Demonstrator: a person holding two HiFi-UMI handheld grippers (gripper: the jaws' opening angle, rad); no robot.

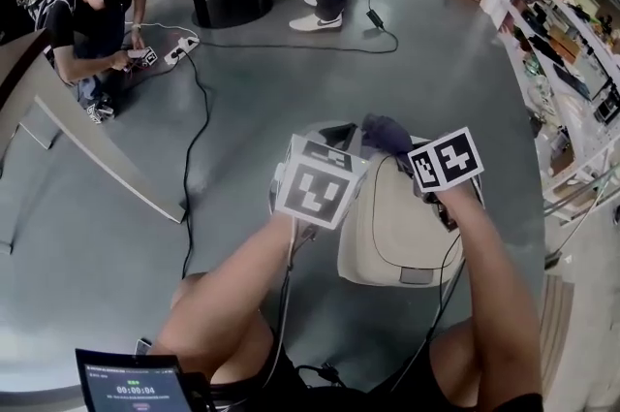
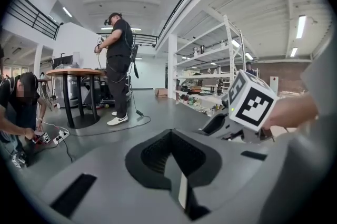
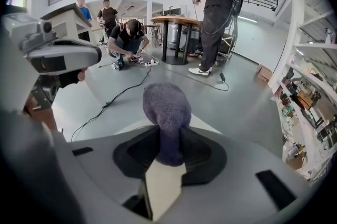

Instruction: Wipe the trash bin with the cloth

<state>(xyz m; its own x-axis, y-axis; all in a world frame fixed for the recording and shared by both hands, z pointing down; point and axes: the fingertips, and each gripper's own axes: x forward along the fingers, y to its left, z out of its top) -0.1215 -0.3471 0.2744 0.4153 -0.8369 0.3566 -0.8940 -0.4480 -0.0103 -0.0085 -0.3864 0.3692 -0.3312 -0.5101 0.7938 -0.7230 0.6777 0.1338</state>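
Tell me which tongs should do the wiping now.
Right. The right tongs are shut on the purple cloth, held at the trash bin's far edge. The left tongs are shut with nothing in them.

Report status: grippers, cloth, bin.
Right gripper shut on purple cloth, at far edge of beige trash bin. Left gripper shut, empty, at bin's left side. Black cable lies left, apart from bin.
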